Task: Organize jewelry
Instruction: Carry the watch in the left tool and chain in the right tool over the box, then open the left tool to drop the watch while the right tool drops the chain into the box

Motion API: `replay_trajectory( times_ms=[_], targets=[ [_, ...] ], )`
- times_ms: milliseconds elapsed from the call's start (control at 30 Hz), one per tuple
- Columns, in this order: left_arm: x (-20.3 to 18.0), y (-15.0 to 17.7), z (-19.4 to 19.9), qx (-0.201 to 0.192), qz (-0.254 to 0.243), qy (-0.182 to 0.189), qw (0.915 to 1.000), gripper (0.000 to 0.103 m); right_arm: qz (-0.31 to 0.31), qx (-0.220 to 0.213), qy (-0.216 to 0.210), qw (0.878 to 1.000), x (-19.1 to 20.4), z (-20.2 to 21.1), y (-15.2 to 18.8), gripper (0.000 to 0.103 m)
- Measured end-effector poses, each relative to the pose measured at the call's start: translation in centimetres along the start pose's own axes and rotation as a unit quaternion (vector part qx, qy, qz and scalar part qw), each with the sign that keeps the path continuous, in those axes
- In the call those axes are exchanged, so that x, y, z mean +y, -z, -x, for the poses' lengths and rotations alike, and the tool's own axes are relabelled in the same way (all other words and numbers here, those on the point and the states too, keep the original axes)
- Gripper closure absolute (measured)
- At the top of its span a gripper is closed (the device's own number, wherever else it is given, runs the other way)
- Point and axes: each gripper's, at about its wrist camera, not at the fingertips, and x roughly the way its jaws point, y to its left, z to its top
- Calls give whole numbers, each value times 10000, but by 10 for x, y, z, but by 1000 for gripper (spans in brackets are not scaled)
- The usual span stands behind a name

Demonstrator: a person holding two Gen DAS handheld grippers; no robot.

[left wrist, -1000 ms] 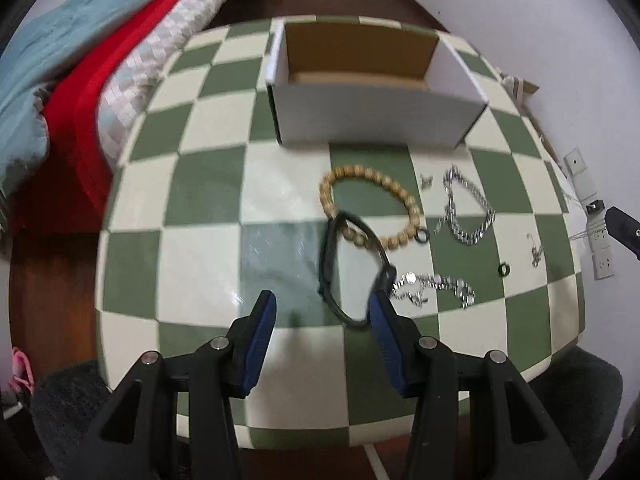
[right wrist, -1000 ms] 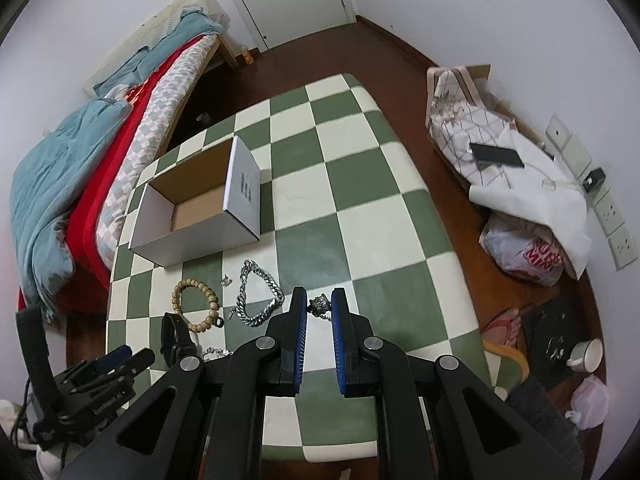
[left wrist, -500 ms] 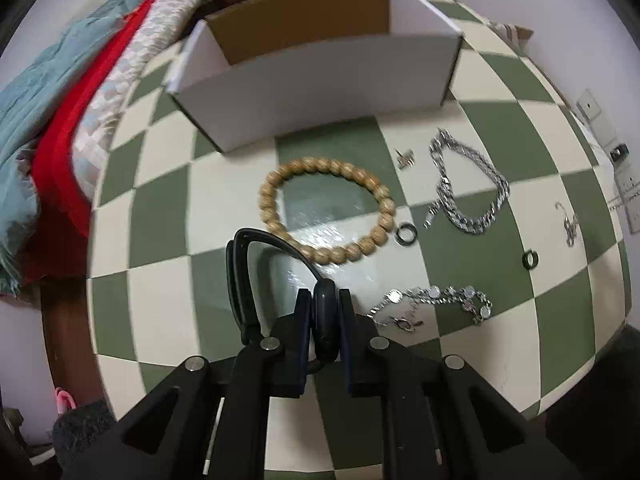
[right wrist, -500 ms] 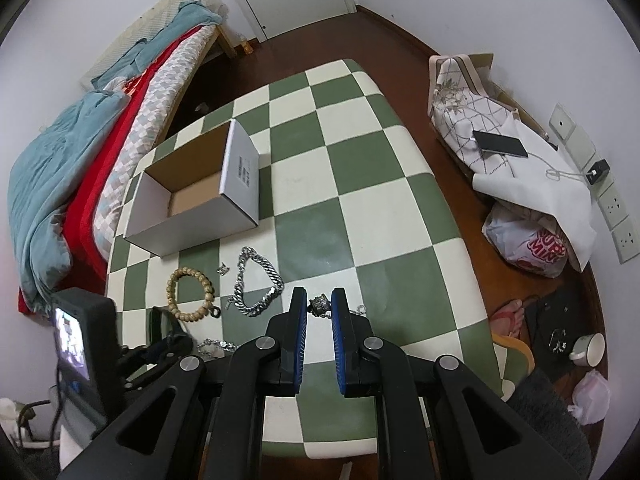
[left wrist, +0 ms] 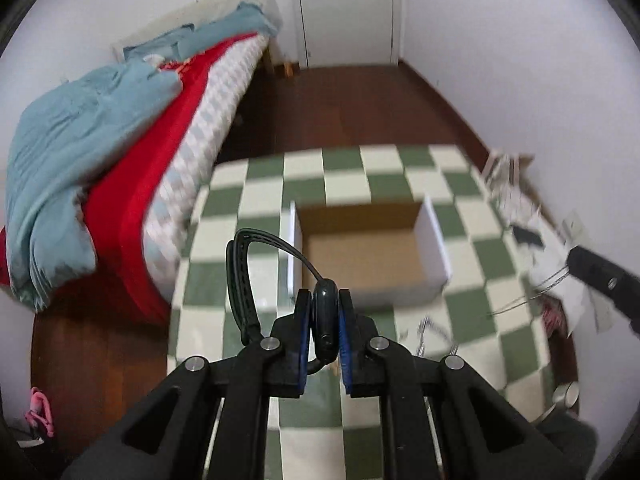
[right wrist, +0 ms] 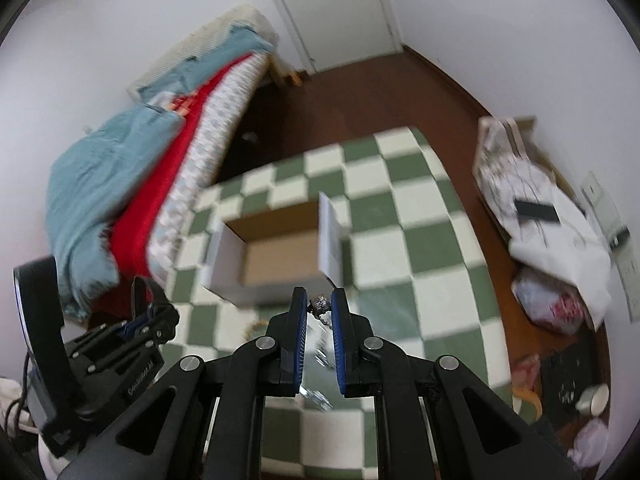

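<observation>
While my left tongs (left wrist: pixel 325 320) pinch the body of a black watch (left wrist: pixel 325 314) between their blue pads, its strap arches up and to the left in a loop, clear of the counter (left wrist: pixel 344 184). Those pads sit almost together, with only the thickness of the watch body between them. Beyond the watch, just past the tips, I see the open cardboard box (left wrist: pixel 368 256), white outside and brown inside, standing on the green-and-cream checked counter.

My right tongs (right wrist: pixel 319 306) are likewise nearly closed, gripping a small silver charm bracelet (right wrist: pixel 320 304) at the very tips; a short run of its chain dangles down between the fingers. From this side the box (right wrist: pixel 276 264) lies just ahead and a little left of the tips. At lower left of this view I can see the other handheld rig with the watch strap poking above it.

Some jewelry on the counter below shows only as blurred silver bits (left wrist: pixel 434 330). A bed (left wrist: pixel 132 168) with red and blue covers stands just beside the counter's left edge.
</observation>
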Motion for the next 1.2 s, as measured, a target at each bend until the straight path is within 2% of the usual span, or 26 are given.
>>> replay_trajectory(
  times_ms=[167,300,433,633,767,867,933,967,1000,1033,1067,1100,1133,1200],
  targets=[
    [15,-44,-1,-86,55,180,9998,94,305,-302,-232,9988,38,12,-48,91],
    [23,-66,-32,164,197,374,9990,94,429,-300,-273,9983,58,-4,-77,91],
    [31,-77,-82,682,430,654,9946,93,418,44,-234,9988,65,-48,-93,91],
    [39,-76,-147,1374,761,916,9833,93,413,680,-42,9968,59,-121,-96,90],
    [41,-76,-170,1789,853,1070,9743,93,368,1039,65,9939,51,-158,-97,90],
    [40,-78,-176,1859,878,1142,9720,89,326,1319,67,9907,45,-182,-97,90],
    [39,-82,-173,1786,830,1051,9748,80,285,1588,22,9869,42,-196,-95,89],
    [40,-85,-171,1705,790,974,9774,72,252,1712,26,9849,40,-203,-94,89],
    [40,-87,-168,1623,785,976,9788,59,262,1787,80,9835,38,-207,-93,84],
    [42,-89,-165,1567,773,874,9807,47,283,1819,139,9828,37,-210,-91,69],
    [43,-90,-162,1467,720,685,9842,23,286,1808,185,9829,36,-210,-90,58],
    [45,-92,-159,1400,705,613,9857,12,288,1785,266,9832,34,-210,-89,41],
    [48,-92,-156,1341,713,591,9866,12,278,1765,306,9834,33,-208,-88,37],
    [53,-91,-151,1301,732,486,9876,8,262,1713,495,9836,29,-204,-86,37]
  ],
)
